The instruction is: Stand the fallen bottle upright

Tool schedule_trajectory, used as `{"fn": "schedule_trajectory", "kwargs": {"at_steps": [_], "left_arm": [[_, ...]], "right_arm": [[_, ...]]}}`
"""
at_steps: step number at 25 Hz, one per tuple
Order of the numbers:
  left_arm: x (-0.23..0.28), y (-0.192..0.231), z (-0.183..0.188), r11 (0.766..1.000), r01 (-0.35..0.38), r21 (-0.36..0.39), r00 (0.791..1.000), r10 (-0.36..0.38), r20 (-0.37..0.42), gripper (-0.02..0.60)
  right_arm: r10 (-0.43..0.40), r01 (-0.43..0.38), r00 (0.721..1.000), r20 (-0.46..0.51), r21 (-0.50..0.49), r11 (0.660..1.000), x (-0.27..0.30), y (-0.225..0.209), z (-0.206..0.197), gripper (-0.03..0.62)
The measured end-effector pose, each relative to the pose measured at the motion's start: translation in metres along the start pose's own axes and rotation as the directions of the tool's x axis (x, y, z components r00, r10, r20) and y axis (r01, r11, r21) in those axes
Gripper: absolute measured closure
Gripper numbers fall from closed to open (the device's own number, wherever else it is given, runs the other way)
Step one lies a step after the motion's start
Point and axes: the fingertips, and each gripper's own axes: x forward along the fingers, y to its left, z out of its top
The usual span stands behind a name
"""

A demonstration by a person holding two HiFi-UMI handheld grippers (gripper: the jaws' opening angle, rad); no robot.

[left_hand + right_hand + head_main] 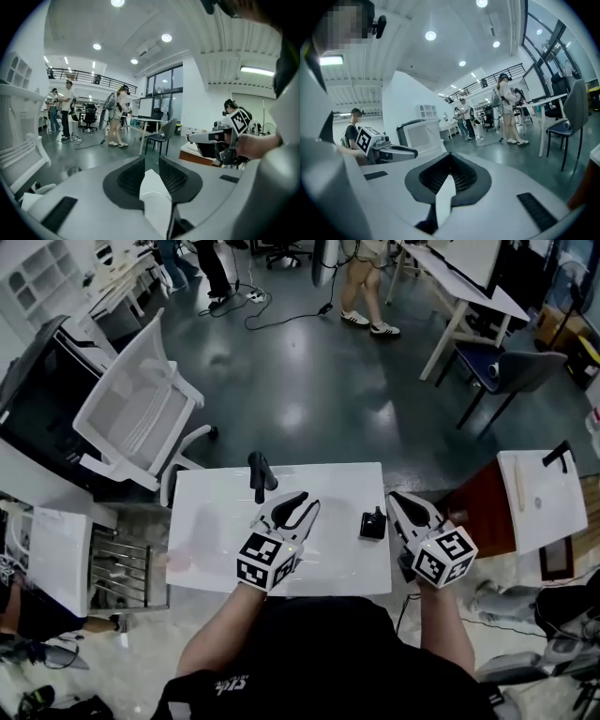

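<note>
By the white table (216, 521), left claw (302, 502) slightly parted, empty; right claw (396, 498) clenched.

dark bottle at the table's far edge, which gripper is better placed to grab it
Left, probably: the left gripper sits close by the dark bottle, jaws slightly apart; the right gripper is farther off, jaws shut.

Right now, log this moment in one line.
left tool: open narrowly, empty | right tool: shut, empty | dark bottle: at far edge of table, apart from both tools
</note>
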Motion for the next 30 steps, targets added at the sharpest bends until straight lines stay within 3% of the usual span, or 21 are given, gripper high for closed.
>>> {"fn": "schedule_trajectory", "kwargs": {"at_steps": [5,11,14,20,30], "left_arm": [[-0.062,0.049,0.021,0.992,-0.126,-0.002,0.991,0.126,0.039,0.509],[-0.121,0.1,0.037,0.974,-0.224,0.023,0.971,0.221,0.095,0.522],[-0.141,0.116,0.039,0.968,-0.25,0.012,0.962,0.247,0.114,0.523],[-0.16,0.145,0.028,0.956,-0.292,-0.014,0.949,0.291,0.124,0.529],[-0.16,0.154,0.022,0.957,-0.291,-0.009,0.95,0.29,0.118,0.532]], "right_arm": [[0.048,-0.043,0.998,0.048,-0.106,0.993,0.025,0.062,0.037,0.579],[0.089,-0.079,0.995,0.044,-0.193,0.978,0.05,0.111,0.045,0.582],[0.088,-0.077,0.995,0.043,-0.222,0.972,0.057,0.125,0.045,0.582],[0.088,-0.076,0.994,0.06,-0.189,0.979,0.076,0.133,0.04,0.583],[0.07,-0.06,0.996,0.057,-0.167,0.984,0.085,0.135,0.036,0.583]]}}
